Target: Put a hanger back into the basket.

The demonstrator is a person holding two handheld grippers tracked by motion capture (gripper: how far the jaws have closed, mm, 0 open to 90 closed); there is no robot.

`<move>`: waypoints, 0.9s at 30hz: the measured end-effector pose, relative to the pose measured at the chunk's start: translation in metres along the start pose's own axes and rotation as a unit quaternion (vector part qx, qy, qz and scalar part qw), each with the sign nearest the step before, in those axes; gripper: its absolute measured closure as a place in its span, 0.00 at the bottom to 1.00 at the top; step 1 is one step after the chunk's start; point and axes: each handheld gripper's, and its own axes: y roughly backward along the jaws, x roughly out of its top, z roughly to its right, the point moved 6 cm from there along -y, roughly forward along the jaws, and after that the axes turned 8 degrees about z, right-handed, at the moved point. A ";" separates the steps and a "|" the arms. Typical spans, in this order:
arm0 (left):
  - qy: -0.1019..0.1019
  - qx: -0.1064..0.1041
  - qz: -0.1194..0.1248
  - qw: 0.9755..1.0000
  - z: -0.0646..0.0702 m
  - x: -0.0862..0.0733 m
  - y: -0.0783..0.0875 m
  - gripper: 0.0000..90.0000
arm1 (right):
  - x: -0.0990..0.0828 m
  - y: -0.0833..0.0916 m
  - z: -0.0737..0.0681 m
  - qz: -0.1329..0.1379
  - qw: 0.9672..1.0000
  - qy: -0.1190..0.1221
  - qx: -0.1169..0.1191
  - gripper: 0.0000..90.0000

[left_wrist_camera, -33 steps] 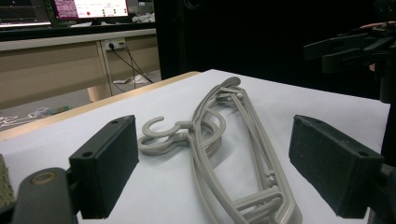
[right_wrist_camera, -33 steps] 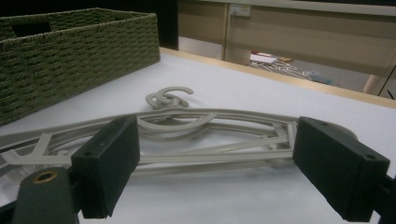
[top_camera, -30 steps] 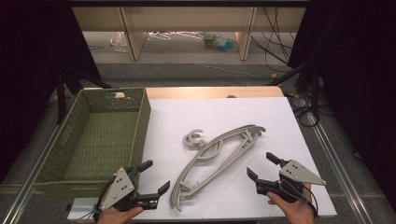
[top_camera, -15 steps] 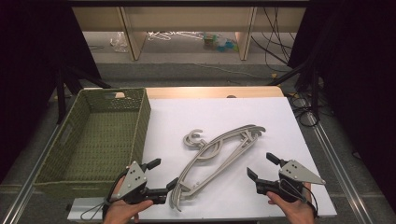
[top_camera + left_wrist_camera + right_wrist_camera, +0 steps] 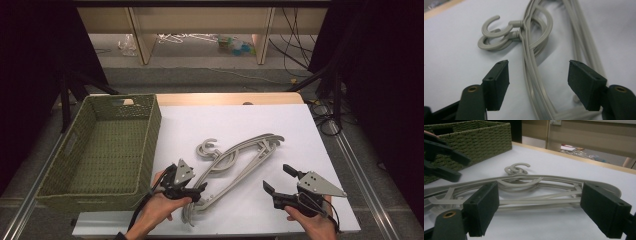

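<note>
I see my green woven basket [image 5: 107, 150] sitting just left of the white table sheet [image 5: 280, 125]. Beyond the basket, on the floor, lie white wire hangers [image 5: 185, 37], a clear bottle [image 5: 128, 46] and some blue-green clutter [image 5: 239, 46].

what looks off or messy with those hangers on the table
The grey plastic hangers lie in a loose, tangled pile on the white table, hooks overlapping at different angles, not stacked neatly. None looks broken. The woven basket beside them holds none.
</note>
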 end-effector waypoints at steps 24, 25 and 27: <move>0.079 -0.065 -0.111 0.989 -0.022 -0.008 -0.060 0.80 | 0.000 0.000 -0.002 -0.008 1.000 0.004 0.007 0.22; 0.083 -0.063 -0.107 0.989 -0.023 -0.007 -0.058 0.82 | 0.000 -0.001 -0.002 -0.006 1.000 0.004 0.006 0.22; 0.102 -0.062 -0.093 0.988 -0.024 -0.004 -0.056 0.86 | -0.001 -0.001 -0.002 -0.008 1.000 0.004 0.007 0.22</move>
